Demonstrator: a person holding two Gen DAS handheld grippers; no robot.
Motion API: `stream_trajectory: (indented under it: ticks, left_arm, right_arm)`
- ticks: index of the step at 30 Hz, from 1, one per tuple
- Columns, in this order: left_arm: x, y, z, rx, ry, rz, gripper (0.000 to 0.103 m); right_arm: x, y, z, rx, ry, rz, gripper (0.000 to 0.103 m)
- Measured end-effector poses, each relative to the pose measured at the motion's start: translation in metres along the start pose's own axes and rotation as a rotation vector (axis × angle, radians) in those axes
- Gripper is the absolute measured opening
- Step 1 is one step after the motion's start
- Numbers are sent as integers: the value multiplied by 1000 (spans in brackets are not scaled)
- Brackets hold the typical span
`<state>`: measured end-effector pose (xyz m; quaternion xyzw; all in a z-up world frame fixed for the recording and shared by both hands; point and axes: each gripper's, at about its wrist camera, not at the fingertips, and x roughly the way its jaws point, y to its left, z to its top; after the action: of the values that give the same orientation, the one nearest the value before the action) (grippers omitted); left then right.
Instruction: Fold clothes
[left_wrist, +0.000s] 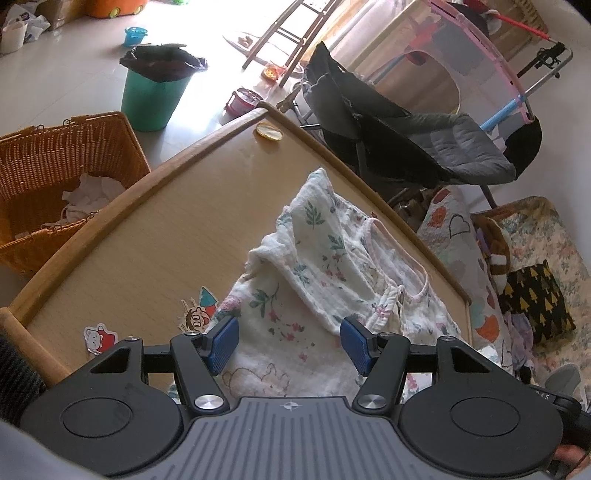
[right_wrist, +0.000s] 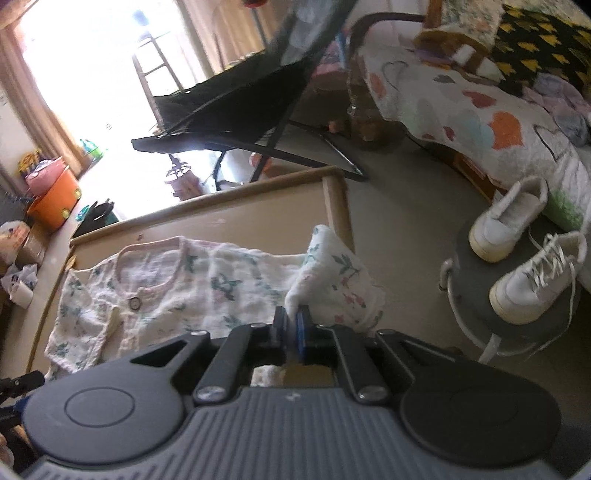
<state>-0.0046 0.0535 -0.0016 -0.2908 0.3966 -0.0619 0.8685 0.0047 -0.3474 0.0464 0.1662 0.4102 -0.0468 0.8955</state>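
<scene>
a small floral baby top (left_wrist: 325, 273) lies on a low wooden table (left_wrist: 155, 236) with a raised rim, spread toward the table's far right edge as the left wrist view shows it. the cloth is white with green leaves and pink flowers, with pink trim at the neckline (right_wrist: 147, 251) and a round button (right_wrist: 135, 303) on the front. part of it is already turned over on itself, making a thick ridge across the middle.

the left gripper (left_wrist: 291, 343) hangs over the near part of the top with its blue pads (left_wrist: 225, 341) well apart; nothing is clamped between them and the fabric lies below the gap.

the right gripper (right_wrist: 291, 325) has its jaws drawn together on a bunched corner of the baby top, a sleeve or hem end (right_wrist: 332, 266), which rises from the pinch and curls over near the table's corner. the pads press the cloth between them.

stickers (left_wrist: 98, 338) sit on the tabletop near the left gripper. beside the table stands an orange wicker basket (left_wrist: 55, 177) with white cloth in it, and beyond it a green bin (left_wrist: 151, 99) lined with a dark bag. a dark folding chair (left_wrist: 406, 140) stands past the table. in the right wrist view a pair of white sneakers (right_wrist: 524, 254) rests on a round stool (right_wrist: 480, 314), next to a bed with a heart-patterned quilt (right_wrist: 461, 103).
</scene>
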Motion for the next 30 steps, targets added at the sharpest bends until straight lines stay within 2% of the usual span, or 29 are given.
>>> stream_trajectory:
  ticks: [11,23,30]
  left_arm:
    - [-4,1,0,-15,-8,-11,63]
    - [-6,3,3,-51,-19,-39,63]
    - [-7,3,3,-51,-19,-35,63]
  right_arm:
    - [4,43,-3,-120,13,42,6]
    - [10,87,-21,-255,43,71,6]
    - [21,104,-28,-288,70,80,6]
